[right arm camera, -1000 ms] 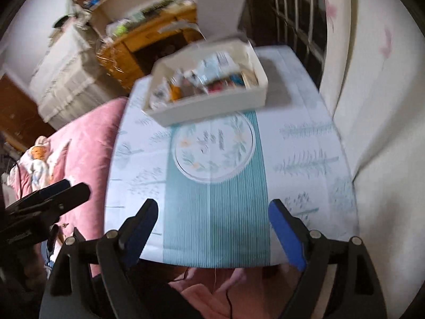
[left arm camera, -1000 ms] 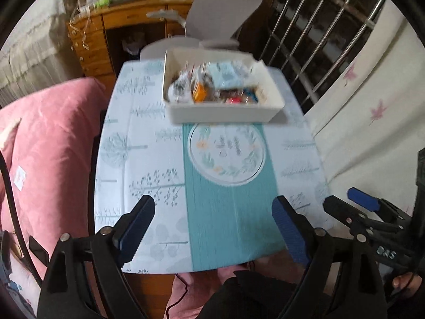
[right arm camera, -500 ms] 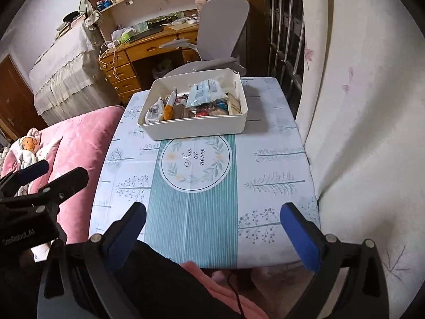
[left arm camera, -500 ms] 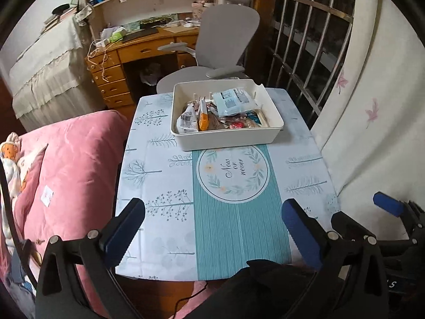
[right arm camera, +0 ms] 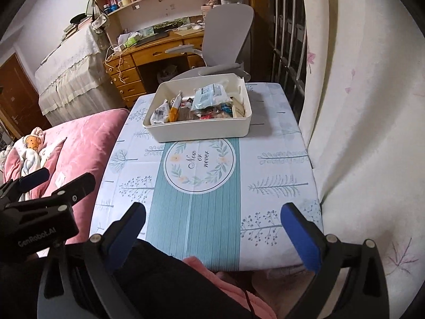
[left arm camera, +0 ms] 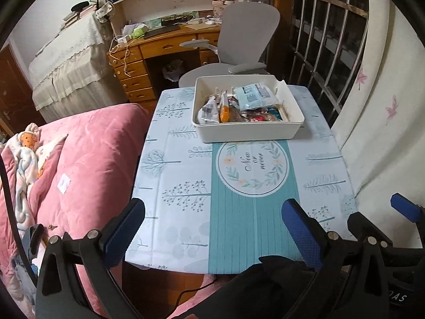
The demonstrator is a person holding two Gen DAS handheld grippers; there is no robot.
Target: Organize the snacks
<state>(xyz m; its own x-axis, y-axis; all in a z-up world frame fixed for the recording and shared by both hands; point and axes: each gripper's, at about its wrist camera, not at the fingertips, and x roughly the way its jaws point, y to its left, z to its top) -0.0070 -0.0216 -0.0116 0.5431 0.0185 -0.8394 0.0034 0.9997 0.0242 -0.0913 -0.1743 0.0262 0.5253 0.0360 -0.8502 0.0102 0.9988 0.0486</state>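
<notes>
A white bin (left arm camera: 247, 131) (right arm camera: 202, 131) stands at the far end of the small table (left arm camera: 172, 186) (right arm camera: 279, 164). It holds several snack packets, among them a pale blue bag (left arm camera: 253, 95) (right arm camera: 209, 95) and an orange packet (left arm camera: 224, 110) (right arm camera: 173, 113). My left gripper (left arm camera: 213, 219) is open and empty, held over the table's near edge. My right gripper (right arm camera: 212, 220) is open and empty too, beside it over the near edge. Each gripper also shows in the other's view, the right one (left arm camera: 385, 218) and the left one (right arm camera: 53, 186).
The table has a tree-print cloth with a teal runner (left arm camera: 249, 212). A pink quilted bed (left arm camera: 79, 164) lies on the left. A grey office chair (left arm camera: 239, 40) and a wooden desk (left arm camera: 159, 50) stand behind the table. A white curtain (right arm camera: 358, 106) and a barred window (left arm camera: 326, 26) are on the right.
Both grippers have pulled back and risen from the table, so the bin looks farther away and more of the room shows. Both stayed open and empty.
</notes>
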